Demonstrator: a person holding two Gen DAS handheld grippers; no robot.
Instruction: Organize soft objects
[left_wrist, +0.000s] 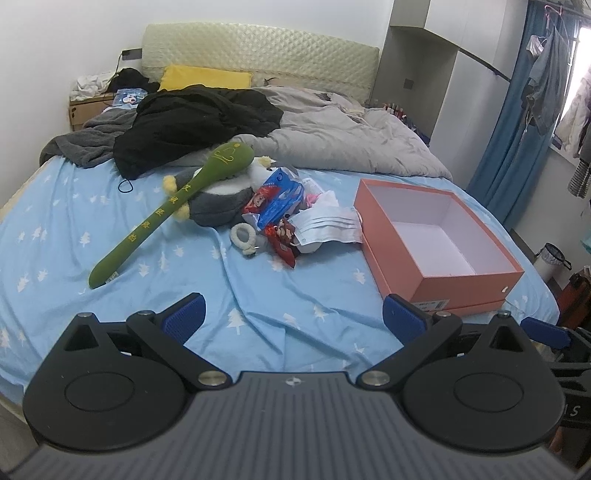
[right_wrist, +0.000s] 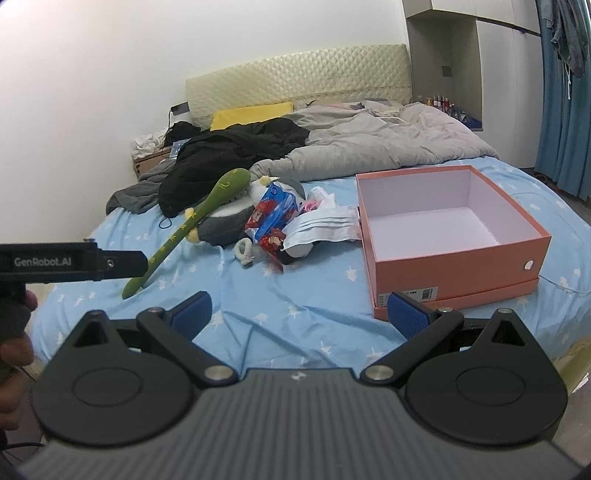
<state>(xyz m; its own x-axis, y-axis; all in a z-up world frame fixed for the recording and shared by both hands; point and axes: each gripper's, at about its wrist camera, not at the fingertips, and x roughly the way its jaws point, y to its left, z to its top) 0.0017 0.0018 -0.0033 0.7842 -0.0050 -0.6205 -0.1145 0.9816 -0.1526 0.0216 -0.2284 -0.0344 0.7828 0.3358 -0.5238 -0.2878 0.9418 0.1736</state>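
Note:
A pile of soft things lies mid-bed: a long green plush stick (left_wrist: 162, 214) (right_wrist: 188, 225) leaning across a grey-and-white plush toy (left_wrist: 218, 201) (right_wrist: 225, 218), a blue tissue pack (left_wrist: 282, 197) (right_wrist: 275, 210), red snack packets (left_wrist: 282, 240), a white face mask (left_wrist: 327, 225) (right_wrist: 321, 227) and a small white fluffy ring (left_wrist: 243, 234) (right_wrist: 244, 248). An open, empty pink box (left_wrist: 439, 240) (right_wrist: 450, 229) sits to the right of the pile. My left gripper (left_wrist: 293, 317) and right gripper (right_wrist: 301, 312) both hover open over the near bed edge, holding nothing.
The blue tree-print sheet (left_wrist: 258, 295) is bare in front. A black garment (left_wrist: 192, 122), grey blanket (left_wrist: 85, 144) and grey duvet (left_wrist: 343, 136) crowd the far half, by a yellow pillow (left_wrist: 205, 77). The other hand-held gripper (right_wrist: 74, 262) and a hand show at left.

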